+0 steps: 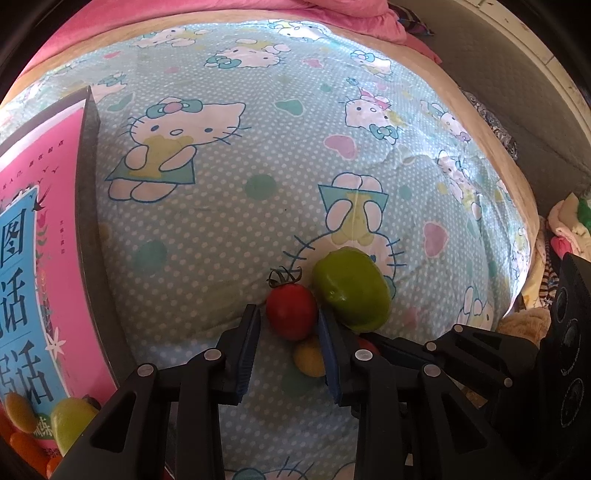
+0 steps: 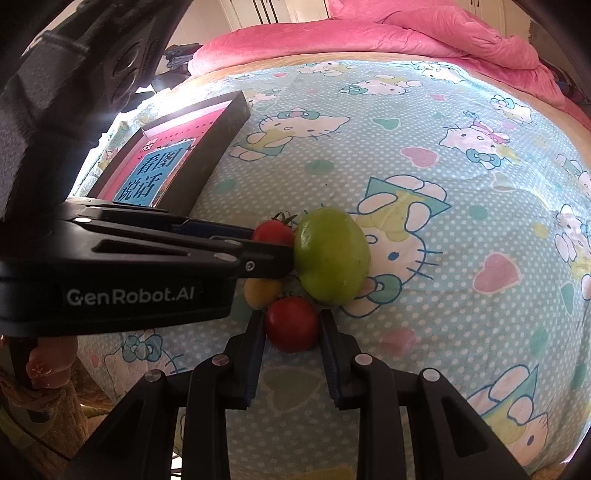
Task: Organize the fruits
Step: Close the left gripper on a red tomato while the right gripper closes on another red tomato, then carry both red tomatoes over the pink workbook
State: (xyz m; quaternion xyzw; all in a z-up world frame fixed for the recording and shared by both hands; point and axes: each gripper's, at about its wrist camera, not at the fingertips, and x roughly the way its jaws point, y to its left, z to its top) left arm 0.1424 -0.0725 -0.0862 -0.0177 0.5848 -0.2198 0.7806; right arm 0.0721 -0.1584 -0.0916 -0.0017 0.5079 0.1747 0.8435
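A red tomato with a green stem [image 1: 291, 312] lies on the bed sheet between the fingers of my left gripper [image 1: 290, 321]. The right pad touches it, and a thin gap shows at the left pad. A big green fruit [image 1: 351, 290] rests against it, and a small yellow fruit [image 1: 308, 356] lies just below. In the right wrist view, my right gripper [image 2: 292, 326] is shut on a second red tomato [image 2: 291, 325]. Beyond it are the yellow fruit [image 2: 260, 291], the green fruit [image 2: 332, 254], and the left gripper [image 2: 273, 251] coming in from the left by the stemmed tomato [image 2: 273, 230].
A dark box [image 1: 86, 184] with a pink book inside stands at the left, with several orange and yellow-green fruits [image 1: 70, 417] at its near end. The box [image 2: 221, 147] also shows at the upper left in the right wrist view. A pink blanket [image 2: 406, 33] lies at the far end of the bed.
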